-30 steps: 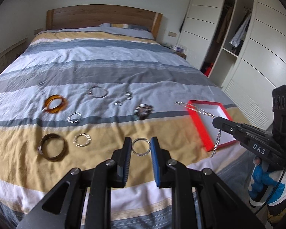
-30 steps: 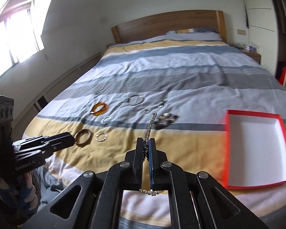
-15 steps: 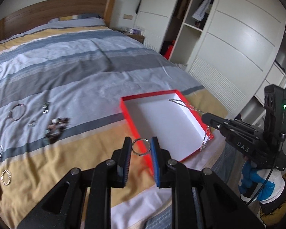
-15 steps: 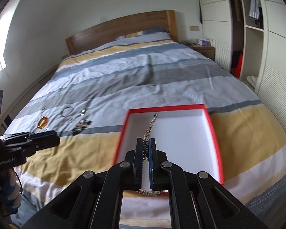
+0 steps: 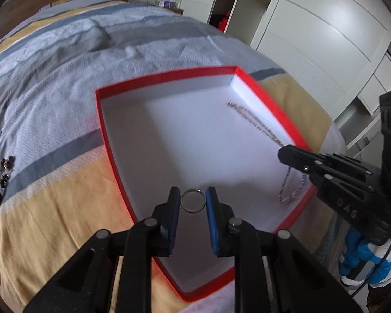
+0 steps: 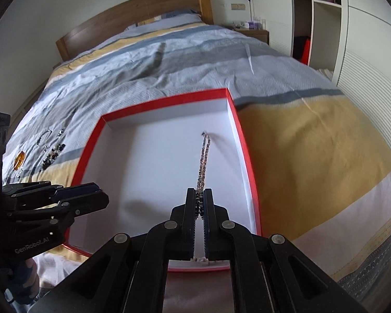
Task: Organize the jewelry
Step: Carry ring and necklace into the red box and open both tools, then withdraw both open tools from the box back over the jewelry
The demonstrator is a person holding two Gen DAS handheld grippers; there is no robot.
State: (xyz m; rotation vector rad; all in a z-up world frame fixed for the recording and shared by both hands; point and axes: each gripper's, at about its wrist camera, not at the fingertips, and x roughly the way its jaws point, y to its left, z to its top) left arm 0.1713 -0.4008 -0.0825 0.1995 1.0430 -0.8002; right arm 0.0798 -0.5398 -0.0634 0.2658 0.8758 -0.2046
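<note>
Midway: left gripper [image 5: 193, 199] pinching thin silver ring [image 5: 192, 203], right gripper [image 6: 200, 198] clamped on silver chain necklace [image 6: 204, 154], both over frame-centre red-rimmed white box [image 5: 258, 88]; several pieces, probably bracelets [image 6: 49, 154], left on striped bedspread [image 6: 169, 62], left edge.

Over the last second both tools have travelled from above the loose jewelry on the bed [image 5: 65, 99] to above the red box [image 5: 169, 77], which now fills both views. The left tool [image 5: 193, 203], first over the yellow stripe with its ring [image 5: 192, 203], now hangs over the box's near white floor. The right tool [image 6: 200, 200] has carried the chain [image 6: 204, 156] from the bed into the box, where the chain's far end now reaches toward the right wall.
</note>
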